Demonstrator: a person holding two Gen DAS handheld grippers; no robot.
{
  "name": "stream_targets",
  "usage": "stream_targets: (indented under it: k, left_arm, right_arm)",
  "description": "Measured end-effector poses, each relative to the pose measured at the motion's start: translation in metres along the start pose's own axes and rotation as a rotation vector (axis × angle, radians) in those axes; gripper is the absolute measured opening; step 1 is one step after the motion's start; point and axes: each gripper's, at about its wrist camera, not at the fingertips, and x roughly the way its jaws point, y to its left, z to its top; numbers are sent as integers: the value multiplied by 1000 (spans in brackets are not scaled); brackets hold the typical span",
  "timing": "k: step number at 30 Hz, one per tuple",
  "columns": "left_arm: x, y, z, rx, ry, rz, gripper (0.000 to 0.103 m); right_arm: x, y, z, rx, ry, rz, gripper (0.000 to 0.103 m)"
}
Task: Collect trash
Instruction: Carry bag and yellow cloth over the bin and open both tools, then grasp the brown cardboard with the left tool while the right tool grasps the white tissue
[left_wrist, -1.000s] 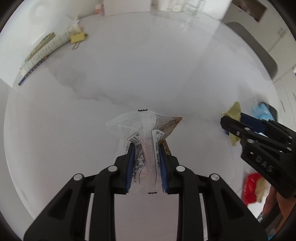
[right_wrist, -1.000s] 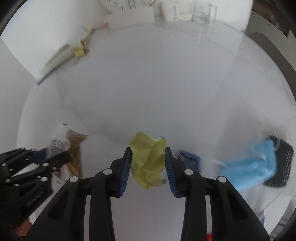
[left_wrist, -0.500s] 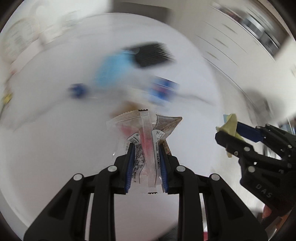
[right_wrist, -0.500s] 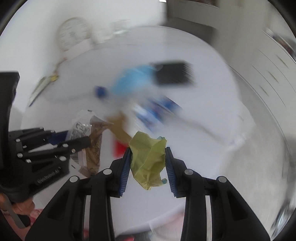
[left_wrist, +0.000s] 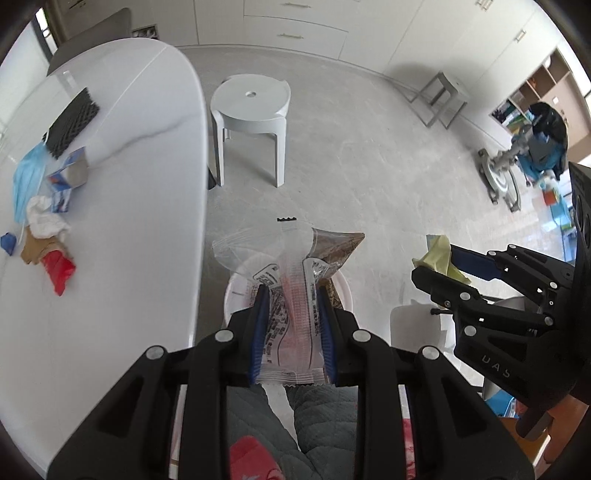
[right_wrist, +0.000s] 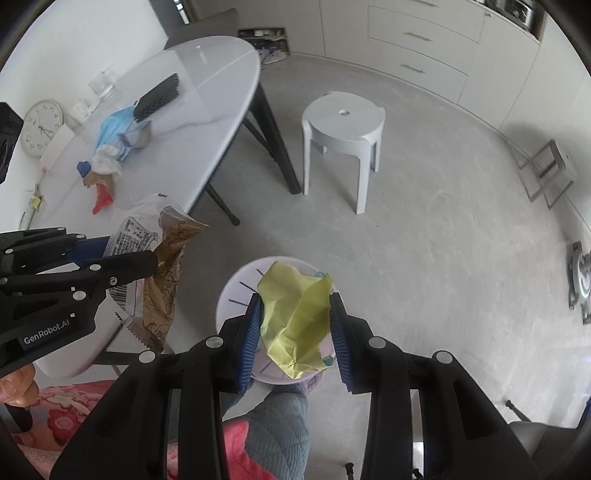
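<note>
My left gripper (left_wrist: 291, 295) is shut on a clear snack wrapper with a brown wrapper (left_wrist: 291, 266) behind it, held above a white round bin (left_wrist: 345, 291) on the floor. It also shows at the left of the right wrist view (right_wrist: 147, 266). My right gripper (right_wrist: 295, 306) is shut on a crumpled yellow-green paper (right_wrist: 295, 314), directly over the white bin (right_wrist: 240, 284). That gripper shows in the left wrist view (left_wrist: 439, 266), with the yellow paper (left_wrist: 439, 253). More trash lies on the white table (left_wrist: 110, 221): a red wrapper (left_wrist: 57, 269), brown paper (left_wrist: 35, 247), a white tissue (left_wrist: 44, 218), a blue mask (left_wrist: 26, 177).
A white plastic stool (right_wrist: 343, 125) stands on the grey floor beyond the bin. A black ridged pad (left_wrist: 72, 122) and a small blue carton (left_wrist: 70, 173) lie on the table. White cabinets line the far wall. The person's quilted trousers (right_wrist: 273, 424) are below the grippers.
Both grippers have swung away from the tabletop to the right, carrying their trash, and now hang over the floor and the white bin. Both grips are unchanged.
</note>
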Motion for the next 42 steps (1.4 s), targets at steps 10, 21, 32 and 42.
stream_targets:
  k: [10, 21, 32, 42]
  left_arm:
    - [2, -8, -1, 27, 4, 53, 78]
    - [-8, 16, -2, -23, -17, 86, 92]
    - [-14, 41, -3, -63, -32, 105, 92]
    - [-23, 71, -7, -108, -49, 116, 92]
  right_arm:
    - [-1, -24, -6, 14, -5, 37, 38]
    - [5, -14, -4, 8, 6, 60, 38]
    - [24, 15, -7, -43, 76, 77, 38]
    - [28, 43, 4, -89, 70, 33, 100]
